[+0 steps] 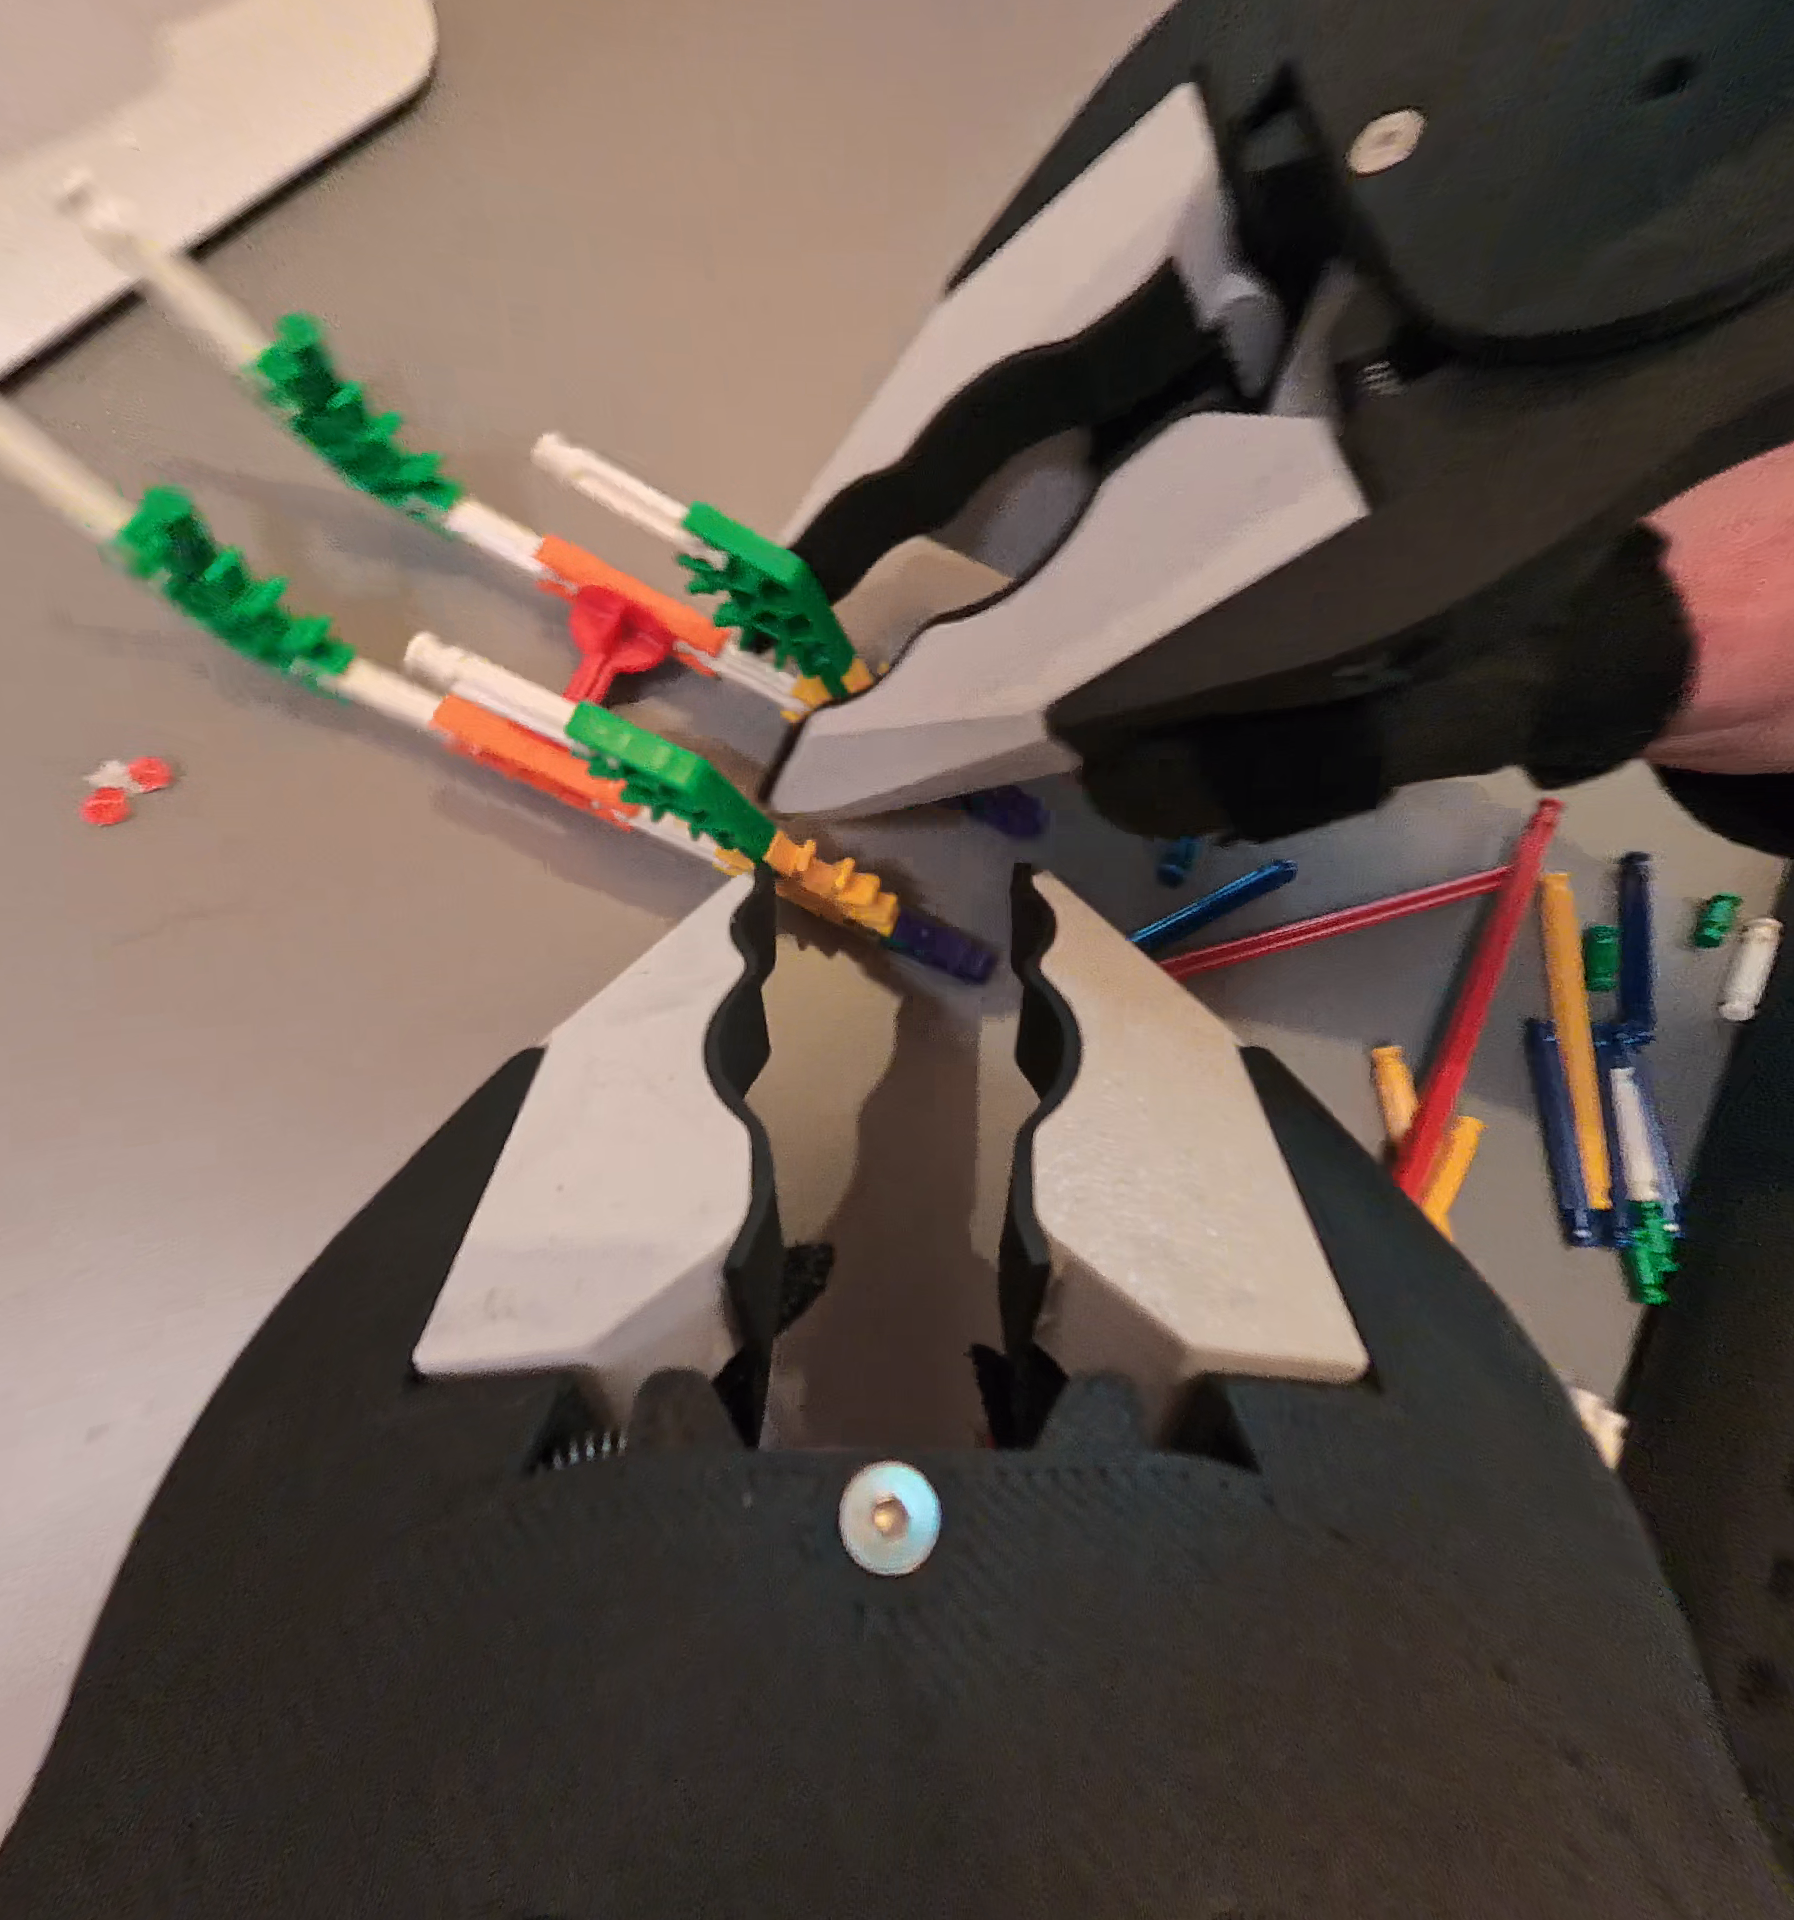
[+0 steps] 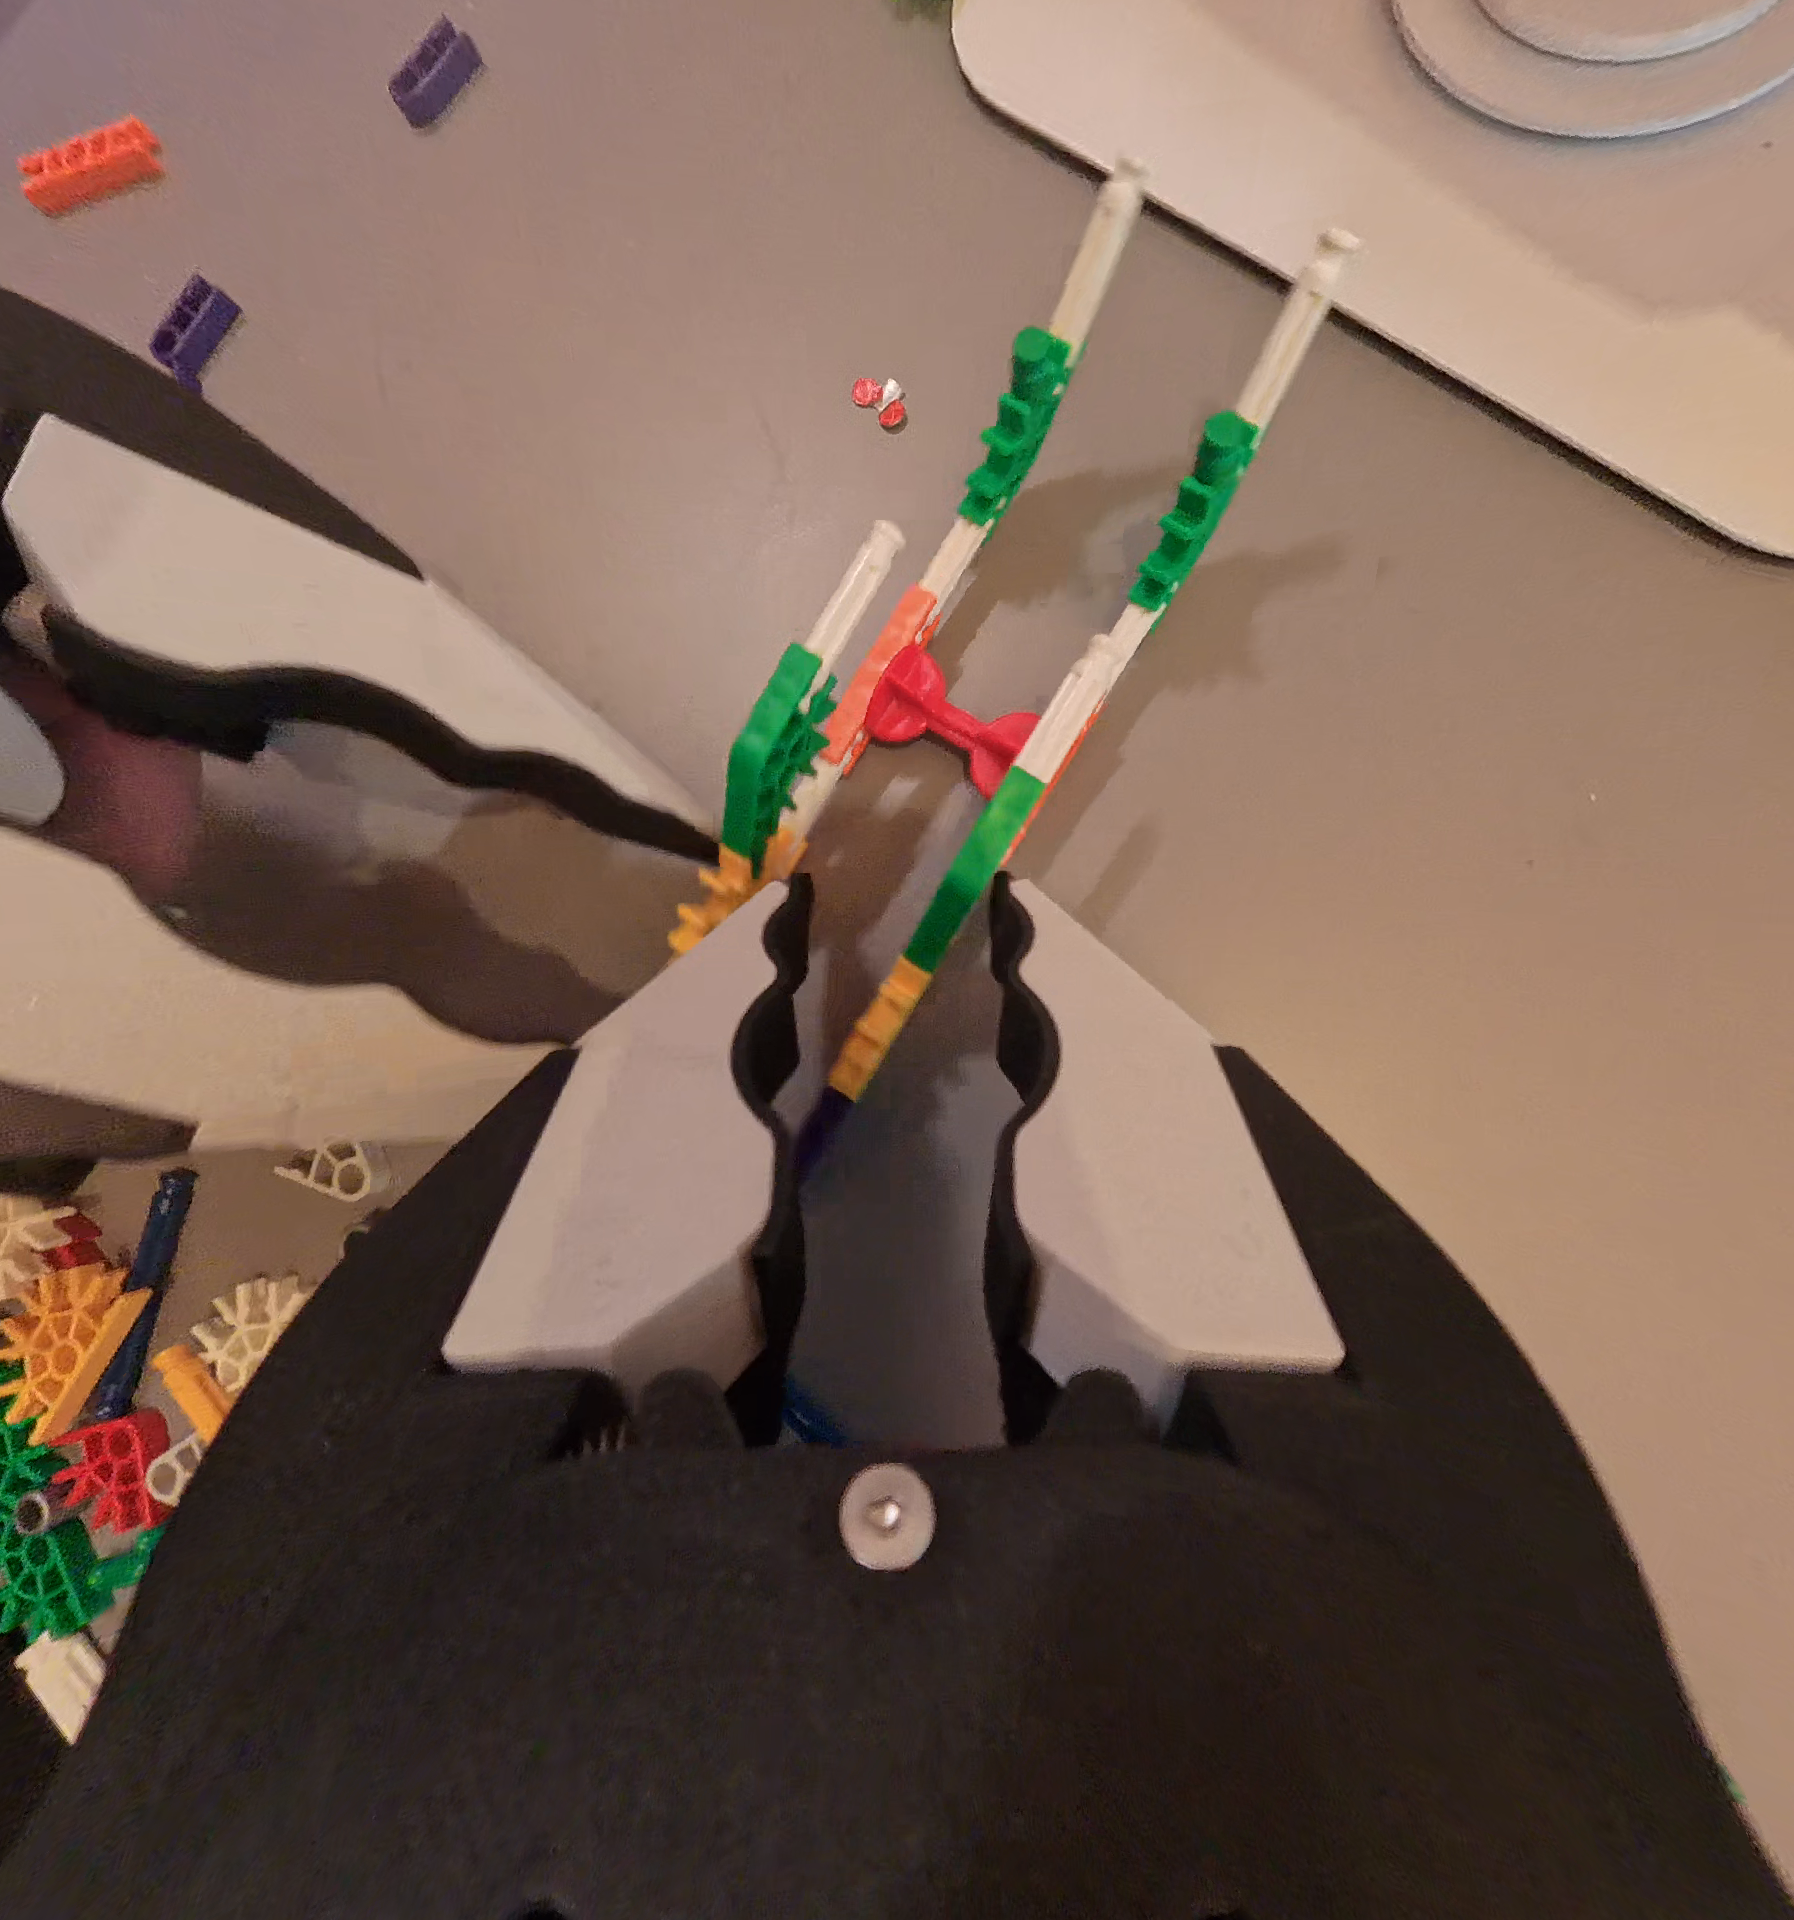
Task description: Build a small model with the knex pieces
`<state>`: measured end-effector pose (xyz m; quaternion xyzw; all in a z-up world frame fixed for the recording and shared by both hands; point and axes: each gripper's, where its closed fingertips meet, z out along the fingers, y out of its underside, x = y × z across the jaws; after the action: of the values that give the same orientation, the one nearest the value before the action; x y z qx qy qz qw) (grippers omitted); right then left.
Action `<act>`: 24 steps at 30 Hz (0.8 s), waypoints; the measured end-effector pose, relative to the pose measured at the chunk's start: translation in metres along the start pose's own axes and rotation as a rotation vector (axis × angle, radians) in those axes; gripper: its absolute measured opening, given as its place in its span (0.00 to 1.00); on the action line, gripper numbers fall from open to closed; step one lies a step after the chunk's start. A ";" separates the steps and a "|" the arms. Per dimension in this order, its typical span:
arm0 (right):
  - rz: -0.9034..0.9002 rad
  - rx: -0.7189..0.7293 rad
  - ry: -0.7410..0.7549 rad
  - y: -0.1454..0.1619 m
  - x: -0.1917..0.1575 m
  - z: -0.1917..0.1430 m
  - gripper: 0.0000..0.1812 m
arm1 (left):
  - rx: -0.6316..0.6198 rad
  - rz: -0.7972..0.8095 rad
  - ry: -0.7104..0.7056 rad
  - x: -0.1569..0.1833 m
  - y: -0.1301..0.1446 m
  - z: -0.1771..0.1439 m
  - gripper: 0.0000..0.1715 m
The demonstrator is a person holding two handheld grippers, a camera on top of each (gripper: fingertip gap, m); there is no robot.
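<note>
Both jaws are hanging open as we're straddling the rod-and-connector frame's (image 1: 519, 738) yellow-and-purple rail ends, left gripper (image 1: 888, 883) on one, right gripper (image 2: 898, 883) on the other, probably steadying it over the grey table (image 1: 301, 1039).

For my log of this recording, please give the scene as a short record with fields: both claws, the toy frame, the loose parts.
Left claw: open, tips at the yellow and purple end of the near rail
Right claw: open, the other rail's green and yellow end between its fingers
Toy frame: two rails of white rods, green and orange pieces, joined by a red piece, on the grey table
Loose parts: coloured rods, pile of connectors
</note>
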<state>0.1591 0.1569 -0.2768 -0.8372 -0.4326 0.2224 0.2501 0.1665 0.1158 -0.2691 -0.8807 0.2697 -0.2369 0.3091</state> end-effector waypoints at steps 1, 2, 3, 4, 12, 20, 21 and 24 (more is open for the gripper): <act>-0.014 -0.013 0.000 0.000 0.002 0.001 0.17 | 0.005 -0.008 0.016 0.005 -0.001 0.001 0.25; -0.032 -0.023 0.000 0.000 0.004 0.001 0.14 | 0.006 -0.011 0.036 0.011 -0.001 0.003 0.25; -0.047 -0.031 -0.010 0.000 0.005 0.001 0.10 | 0.005 -0.015 0.058 0.018 0.000 0.004 0.25; -0.061 -0.042 -0.029 0.000 0.006 0.002 0.08 | 0.005 -0.013 0.083 0.025 0.001 0.006 0.26; -0.312 -0.097 -0.154 -0.005 0.004 0.008 0.02 | 0.049 0.005 0.162 0.048 0.006 -0.012 0.27; -0.541 -0.129 -0.212 -0.022 0.008 0.023 0.03 | 0.072 0.048 0.117 0.057 0.029 -0.053 0.26; -0.537 -0.150 -0.202 -0.025 0.012 0.025 0.07 | 0.073 0.047 0.114 0.058 0.032 -0.057 0.26; -0.547 -0.188 -0.170 -0.033 0.020 0.024 0.27 | 0.091 0.047 0.072 0.055 0.038 -0.072 0.27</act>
<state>0.1355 0.1955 -0.2785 -0.6875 -0.6801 0.1751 0.1848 0.1527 0.0263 -0.2311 -0.8500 0.2904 -0.2732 0.3443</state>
